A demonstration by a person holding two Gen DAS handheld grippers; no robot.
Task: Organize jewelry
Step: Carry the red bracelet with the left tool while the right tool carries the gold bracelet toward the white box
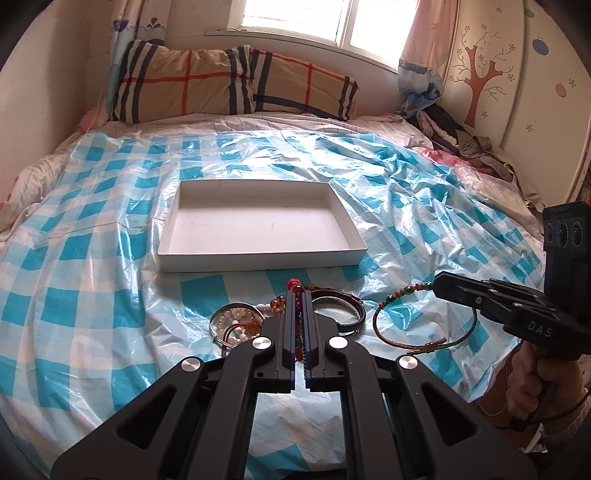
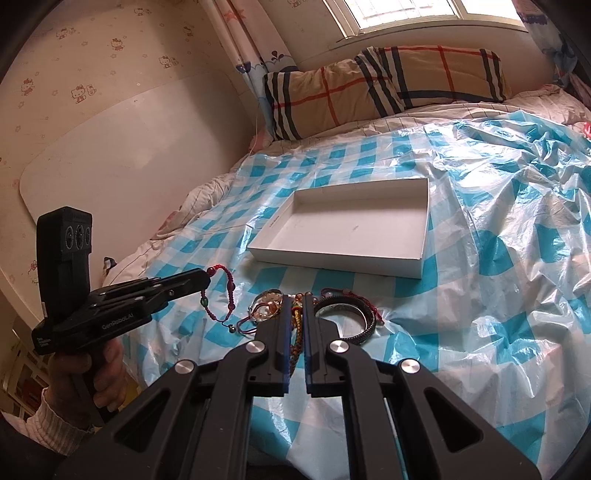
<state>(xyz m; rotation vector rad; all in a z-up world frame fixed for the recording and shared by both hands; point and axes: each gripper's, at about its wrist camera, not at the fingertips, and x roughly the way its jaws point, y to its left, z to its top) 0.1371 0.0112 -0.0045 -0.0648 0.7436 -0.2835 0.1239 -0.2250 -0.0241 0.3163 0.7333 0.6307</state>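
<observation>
While both bracelets hang clear of the bed:
Left gripper (image 2: 205, 282): jaws clamped on red beaded bracelet (image 2: 221, 295).
Right gripper (image 1: 439, 284): jaws clamped on braided cord bracelet (image 1: 424, 317).
White box (image 1: 354, 254): ahead of both, seemingly nearer the right.

A box (image 1: 258, 225) is set on a plastic sheet (image 1: 92, 258) spread over the bed, as seen in the left wrist view. Behind the box, a pillow (image 1: 236, 83) is laid below the window (image 1: 295, 18). Just before the box, a pile of bracelets (image 1: 280, 317) is gathered on the sheet. Right of the box, clothes (image 1: 465, 144) are heaped against the wall.
</observation>
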